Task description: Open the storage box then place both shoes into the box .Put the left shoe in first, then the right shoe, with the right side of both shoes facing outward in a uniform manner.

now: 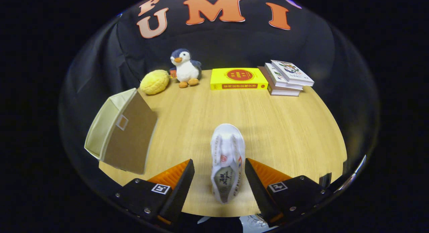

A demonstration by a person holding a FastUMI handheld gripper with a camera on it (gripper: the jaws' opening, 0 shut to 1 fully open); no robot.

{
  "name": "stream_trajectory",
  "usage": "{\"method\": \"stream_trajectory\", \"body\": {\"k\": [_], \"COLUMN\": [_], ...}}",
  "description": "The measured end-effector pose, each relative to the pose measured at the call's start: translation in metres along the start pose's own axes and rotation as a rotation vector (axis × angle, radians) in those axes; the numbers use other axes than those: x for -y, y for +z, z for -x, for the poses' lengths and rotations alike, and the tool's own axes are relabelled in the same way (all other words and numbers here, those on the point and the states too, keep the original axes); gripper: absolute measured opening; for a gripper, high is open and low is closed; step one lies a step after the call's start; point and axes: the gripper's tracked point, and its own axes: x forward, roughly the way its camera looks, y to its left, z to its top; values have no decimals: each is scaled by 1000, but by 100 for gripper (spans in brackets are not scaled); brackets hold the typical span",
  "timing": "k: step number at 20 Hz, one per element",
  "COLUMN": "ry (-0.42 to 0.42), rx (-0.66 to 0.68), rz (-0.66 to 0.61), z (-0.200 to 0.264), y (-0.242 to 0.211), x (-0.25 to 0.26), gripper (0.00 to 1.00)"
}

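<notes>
Gripper view: the tongs stand wide apart, low over the worktop, and a white shoe lies between their fingers with its opening turned up and its length running away from the camera. Neither finger touches it; there is a gap on each side, narrower on the right. Only one shoe shows here, and I cannot tell whether it is the left or the right one.

The box sits well off to the left of the fingers, a beige fabric one with a brown flap over its near face; it looks tipped on its side, and whether that flap is fully open I cannot tell. Beyond the shoe, along the far edge, are a yellow bun toy, a penguin, a yellow book and a book stack, all well apart from the work.

Risks, as I judge them: the shoe is soft and narrow, so a squeeze on the collar may fold it and let it sag or twist on the lift. If the fingers close unevenly, the right one meets it first and shoves it sideways. Taking the wrong shoe breaks the order. If the flap hangs across the mouth, the shoe may catch on it, and a turn in the grip would leave the wrong side facing out
</notes>
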Motion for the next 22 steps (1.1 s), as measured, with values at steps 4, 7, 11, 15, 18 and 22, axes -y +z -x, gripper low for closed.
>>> {"method": "stream_trajectory", "body": {"k": [4, 7, 11, 15, 18, 22], "ry": [-24, -16, -83, -59, -78, -103], "rx": [-54, -66, -6, 37, 45, 19], "rz": [29, 63, 107, 93, 76, 45], "z": [-19, -38, -65, -89, -99, -102], "y": [-28, -39, -30, -22, -22, -26], "x": [22, 21, 36, 27, 31, 38], "gripper": [83, 78, 67, 51, 26, 6]}}
